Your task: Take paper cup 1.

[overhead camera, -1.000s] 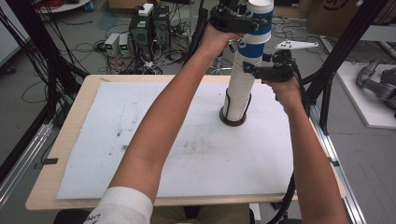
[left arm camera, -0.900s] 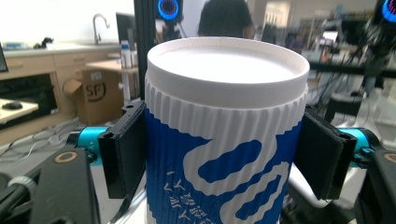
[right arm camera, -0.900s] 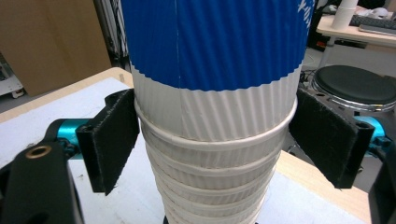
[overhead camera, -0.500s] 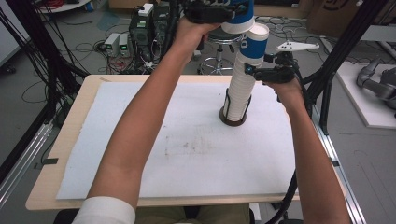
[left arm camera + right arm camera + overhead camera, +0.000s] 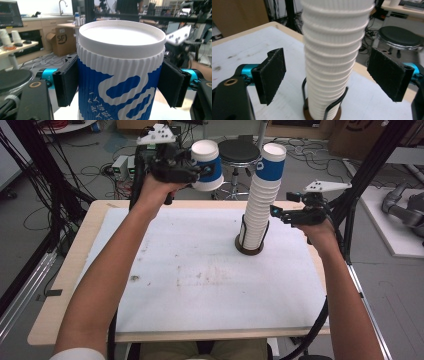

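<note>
Over on the left, the left gripper (image 5: 200,170) hangs high above the far left edge of the surface (image 5: 165,300), jaws pinching a single blue-and-white cup (image 5: 207,165) by its ribbed sides. Behind it, a black stool (image 5: 240,152) sits on the floor. Moving right, the cup stack (image 5: 260,200) stands upright in its wire holder (image 5: 249,245). The right gripper (image 5: 280,214) sits just beside the stack, jaws just spread wide, pads clear of the ribs on both sides.
</note>
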Motion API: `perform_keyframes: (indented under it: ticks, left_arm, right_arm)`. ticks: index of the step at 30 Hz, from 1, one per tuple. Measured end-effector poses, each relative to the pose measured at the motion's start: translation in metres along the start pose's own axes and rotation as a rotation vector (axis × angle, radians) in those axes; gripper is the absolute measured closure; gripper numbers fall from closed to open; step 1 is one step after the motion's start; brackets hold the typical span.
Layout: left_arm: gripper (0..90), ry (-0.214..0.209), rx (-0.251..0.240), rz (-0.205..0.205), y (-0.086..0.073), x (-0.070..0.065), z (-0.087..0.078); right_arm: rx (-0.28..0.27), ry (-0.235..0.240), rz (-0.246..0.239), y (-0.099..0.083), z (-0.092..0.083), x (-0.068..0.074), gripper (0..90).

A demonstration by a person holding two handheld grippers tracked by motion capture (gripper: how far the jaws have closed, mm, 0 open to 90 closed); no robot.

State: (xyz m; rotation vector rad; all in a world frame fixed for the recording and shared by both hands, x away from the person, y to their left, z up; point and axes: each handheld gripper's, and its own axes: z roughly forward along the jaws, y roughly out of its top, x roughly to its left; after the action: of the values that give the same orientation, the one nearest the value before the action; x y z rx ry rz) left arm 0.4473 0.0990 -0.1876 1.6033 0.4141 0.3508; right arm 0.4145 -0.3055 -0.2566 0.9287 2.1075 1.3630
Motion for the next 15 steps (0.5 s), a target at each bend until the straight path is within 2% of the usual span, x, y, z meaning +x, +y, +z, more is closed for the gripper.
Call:
perform_keyframes:
  ticks: [5, 9, 15]
  left_arm:
    - [25.5, 0.017, 0.014, 0.004, -0.031, -0.003, -0.028]
    - [25.5, 0.033, 0.029, 0.008, -0.054, -0.008, -0.05]
    - [25.3, 0.053, 0.025, -0.015, -0.091, -0.016, -0.077]
  right_arm:
    - [0.006, 0.012, 0.021, -0.018, -0.004, 0.005, 15.7]
    - [0.012, 0.025, 0.009, -0.031, -0.007, 0.013, 15.7]
    - [0.007, 0.034, 0.006, -0.058, -0.01, 0.028, 15.8]
